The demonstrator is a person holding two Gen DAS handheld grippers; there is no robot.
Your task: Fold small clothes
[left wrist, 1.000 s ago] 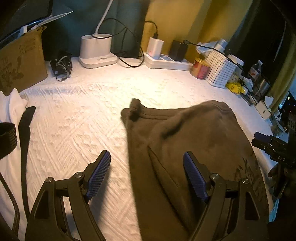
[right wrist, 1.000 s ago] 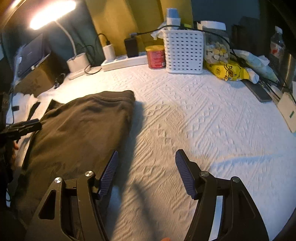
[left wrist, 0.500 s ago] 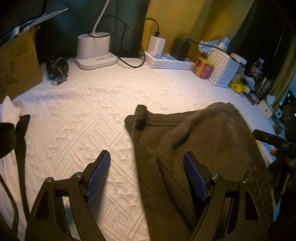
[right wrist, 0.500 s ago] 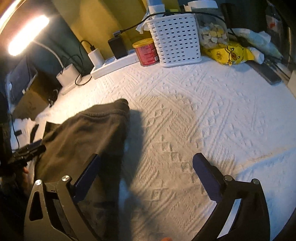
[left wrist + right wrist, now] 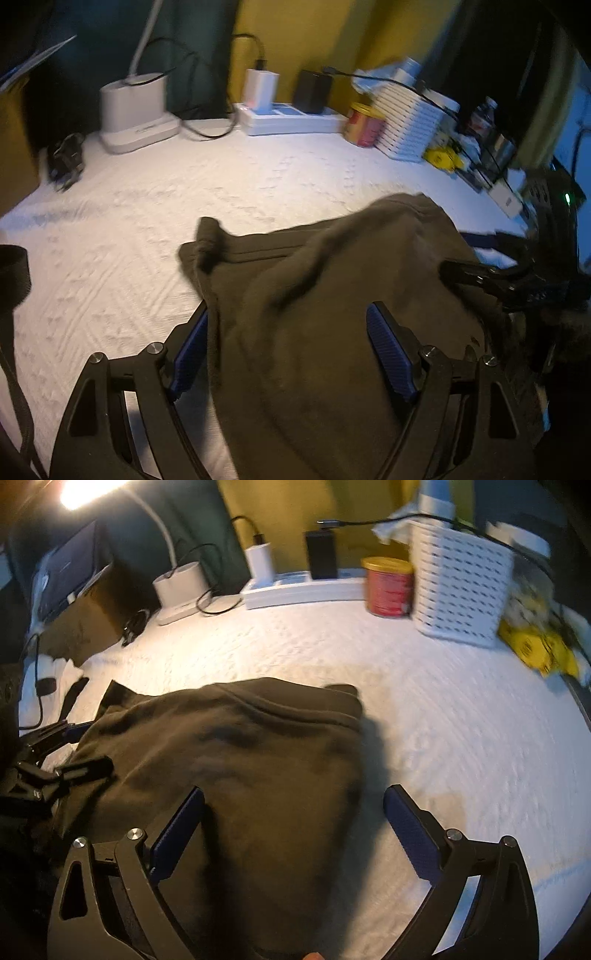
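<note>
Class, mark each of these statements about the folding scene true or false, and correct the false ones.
1. The brown garment lies on a white textured cover. True.
2. The right claw is shut on the garment. False: its jaws stand wide open, having just been opening, with the garment's edge between them but not pressed.
3. A red can stands beside a white basket. True.
4. The lamp is switched off. False: it shines brightly.
5. The left claw is open over the garment. True.
6. The garment is blue. False: it is brown.
</note>
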